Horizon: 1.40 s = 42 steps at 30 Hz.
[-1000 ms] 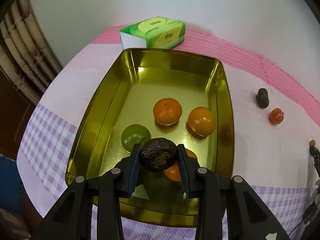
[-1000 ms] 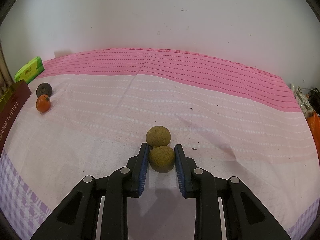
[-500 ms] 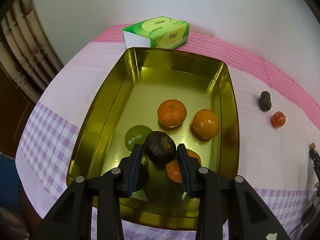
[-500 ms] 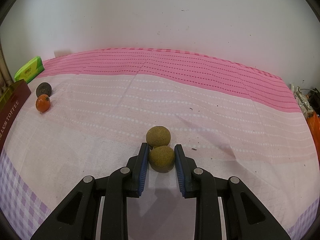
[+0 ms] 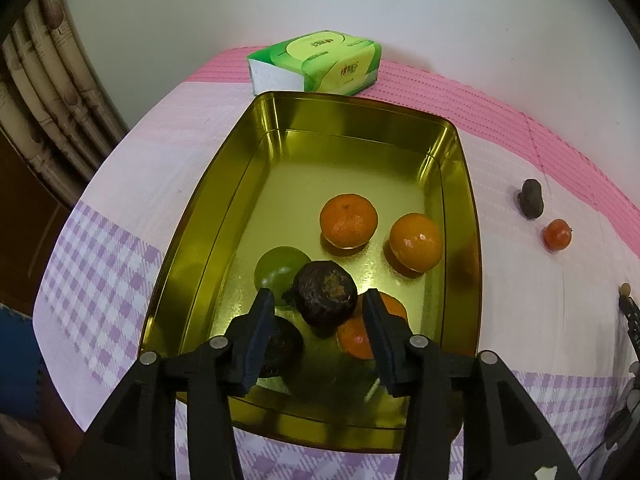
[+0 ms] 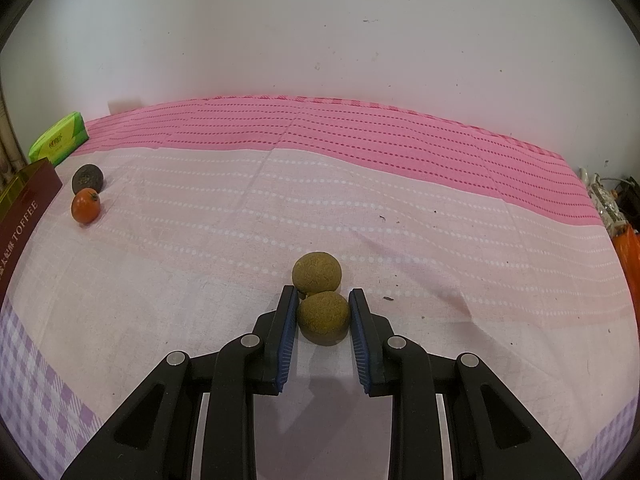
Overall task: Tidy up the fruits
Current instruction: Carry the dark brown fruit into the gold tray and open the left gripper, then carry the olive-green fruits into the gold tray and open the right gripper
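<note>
wall (image 6: pixel 320 20): plain white, faintly scuffed | tablecloth (image 6: pixel 360 152): pink band at the back – pale dotted middle – lilac check near edge | curtain (image 5: pixel 52 92): beige, pleated, far left | light: soft, even

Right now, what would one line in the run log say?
left gripper: open, dark fruit released in gold tray | right gripper: shut on brown fruit | tablecloth

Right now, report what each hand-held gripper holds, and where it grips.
Left hand-held gripper: nothing; open, the dark fruit lies in the gold tray. Right hand-held gripper: the nearer brown fruit, pinched by its sides.
</note>
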Each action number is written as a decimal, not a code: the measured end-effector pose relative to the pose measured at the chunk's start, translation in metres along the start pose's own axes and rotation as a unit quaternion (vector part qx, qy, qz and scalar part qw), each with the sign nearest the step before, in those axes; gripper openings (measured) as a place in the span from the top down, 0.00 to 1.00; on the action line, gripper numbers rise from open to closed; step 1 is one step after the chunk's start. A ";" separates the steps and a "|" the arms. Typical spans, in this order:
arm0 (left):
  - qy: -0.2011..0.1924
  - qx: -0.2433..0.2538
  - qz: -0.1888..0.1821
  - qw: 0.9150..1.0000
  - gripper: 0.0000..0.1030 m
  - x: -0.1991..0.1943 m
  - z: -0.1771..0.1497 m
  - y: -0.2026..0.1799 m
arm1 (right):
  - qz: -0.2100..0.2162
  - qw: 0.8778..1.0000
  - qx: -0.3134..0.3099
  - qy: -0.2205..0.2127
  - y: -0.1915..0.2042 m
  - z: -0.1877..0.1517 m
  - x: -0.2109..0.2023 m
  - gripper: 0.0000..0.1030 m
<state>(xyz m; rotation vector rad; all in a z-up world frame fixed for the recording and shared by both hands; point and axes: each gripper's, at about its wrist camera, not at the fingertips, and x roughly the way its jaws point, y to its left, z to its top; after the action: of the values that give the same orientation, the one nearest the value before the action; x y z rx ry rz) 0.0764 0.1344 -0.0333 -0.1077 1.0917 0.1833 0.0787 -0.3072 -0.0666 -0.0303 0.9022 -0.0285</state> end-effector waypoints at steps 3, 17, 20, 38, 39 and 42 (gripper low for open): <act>0.000 0.000 -0.001 1.000 0.56 0.000 0.000 0.000 | 0.001 1.000 0.001 0.000 0.000 0.000 0.000 0.73; -0.009 0.008 -0.018 1.000 0.43 -0.019 -0.002 0.003 | 0.001 1.000 0.001 0.000 0.000 -0.001 0.000 0.73; -0.016 0.013 -0.021 1.000 0.40 -0.026 -0.003 0.006 | 0.000 1.000 0.001 -0.001 -0.001 -0.001 0.001 0.74; -0.048 0.019 -0.039 0.998 0.20 -0.045 -0.022 0.036 | -0.013 0.999 0.022 0.020 0.004 0.000 0.000 0.74; -0.047 0.017 -0.038 0.998 0.20 -0.045 -0.022 0.038 | -0.014 0.999 0.023 0.022 0.005 0.000 -0.001 0.74; -0.049 0.011 -0.036 0.998 0.20 -0.045 -0.024 0.042 | -0.014 0.999 0.022 0.025 0.008 -0.002 -0.003 0.74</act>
<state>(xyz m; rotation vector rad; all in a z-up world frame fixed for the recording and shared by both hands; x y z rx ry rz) 0.0274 0.1673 -0.0042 -0.1164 0.9912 0.1110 0.0756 -0.2989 -0.0655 -0.0024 0.9507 -0.0757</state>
